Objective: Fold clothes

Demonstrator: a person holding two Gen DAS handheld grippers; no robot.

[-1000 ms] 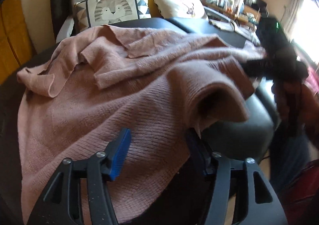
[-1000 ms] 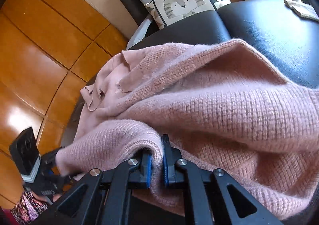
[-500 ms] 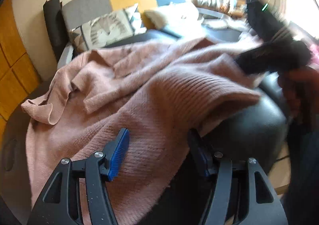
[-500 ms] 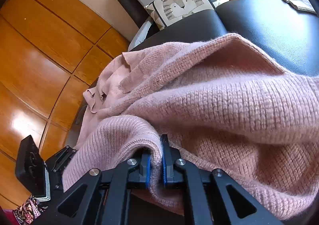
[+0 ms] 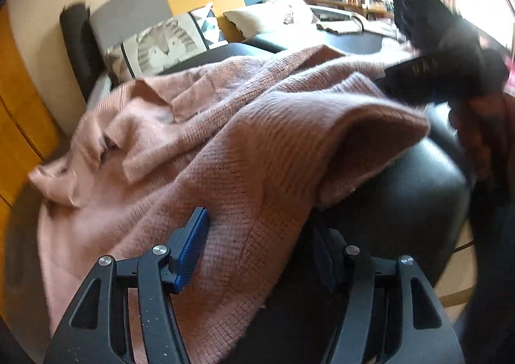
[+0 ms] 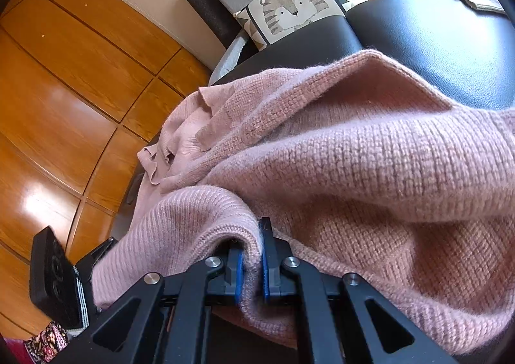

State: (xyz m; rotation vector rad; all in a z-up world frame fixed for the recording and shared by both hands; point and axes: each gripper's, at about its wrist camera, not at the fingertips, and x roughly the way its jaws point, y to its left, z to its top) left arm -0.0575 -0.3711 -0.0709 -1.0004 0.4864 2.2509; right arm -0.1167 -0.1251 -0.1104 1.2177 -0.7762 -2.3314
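Sweater (image 5: 231, 145), pink knit, heaped over black sofa seat (image 5: 418, 203). Right gripper (image 6: 250, 270) pinched tight on a ribbed fold of it. Left gripper (image 5: 257, 254) spread wide, hem lying between its fingers, ungripped.

A dusty-pink knit sweater (image 6: 370, 170) covers the black sofa seat (image 6: 434, 32). At twelve o'clock a cushion (image 6: 293, 6) shows a grey-striped tiger with triangles; at ten o'clock, orange wood panels (image 6: 64, 74). The black gripper (image 5: 257, 254) has blue pads (image 5: 191, 251).
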